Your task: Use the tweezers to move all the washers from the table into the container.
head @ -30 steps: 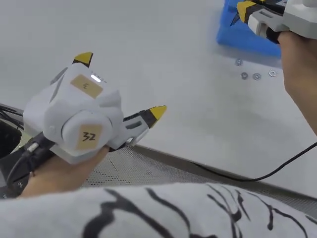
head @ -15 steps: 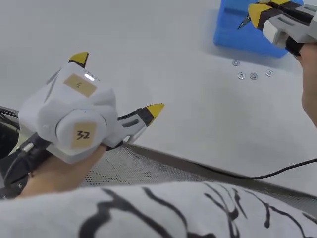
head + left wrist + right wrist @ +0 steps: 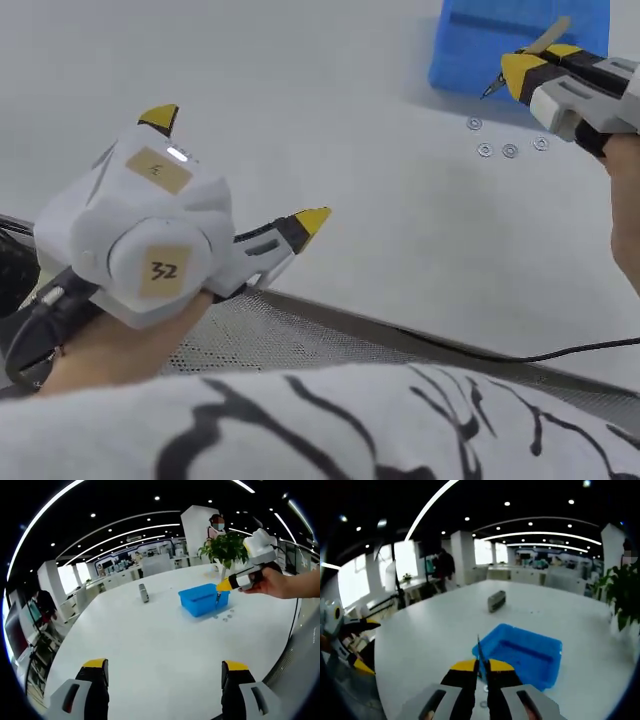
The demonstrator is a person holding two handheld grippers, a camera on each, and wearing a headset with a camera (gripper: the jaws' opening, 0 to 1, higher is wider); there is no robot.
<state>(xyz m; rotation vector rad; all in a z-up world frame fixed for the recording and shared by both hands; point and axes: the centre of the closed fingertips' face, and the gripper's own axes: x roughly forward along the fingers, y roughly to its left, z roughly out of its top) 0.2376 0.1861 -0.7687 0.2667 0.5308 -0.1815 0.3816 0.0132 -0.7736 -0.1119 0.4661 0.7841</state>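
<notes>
Several small metal washers (image 3: pixel 509 151) lie on the white table just in front of the blue container (image 3: pixel 490 40). My right gripper (image 3: pixel 540 62) is shut on the tweezers (image 3: pixel 492 88), whose tip hangs near the container's front edge, a little above the washers. In the right gripper view the tweezers (image 3: pixel 478 652) stick up between the shut gripper (image 3: pixel 482 666) toward the container (image 3: pixel 525 655). My left gripper (image 3: pixel 237 170) is open and holds nothing, low at the table's near edge. The left gripper view looks between its spread jaws (image 3: pixel 165 665) at the container (image 3: pixel 202 599), the washers (image 3: pixel 226 616) and the right gripper (image 3: pixel 235 582).
A small grey block (image 3: pixel 144 592) stands far back on the table (image 3: pixel 330 110). A black cable (image 3: pixel 520 352) runs along the table's near edge, above a perforated metal ledge (image 3: pixel 290 340). People stand in the office background.
My right gripper has come down and back with the tweezers, from over the container toward the washers. The left gripper has stayed in place.
</notes>
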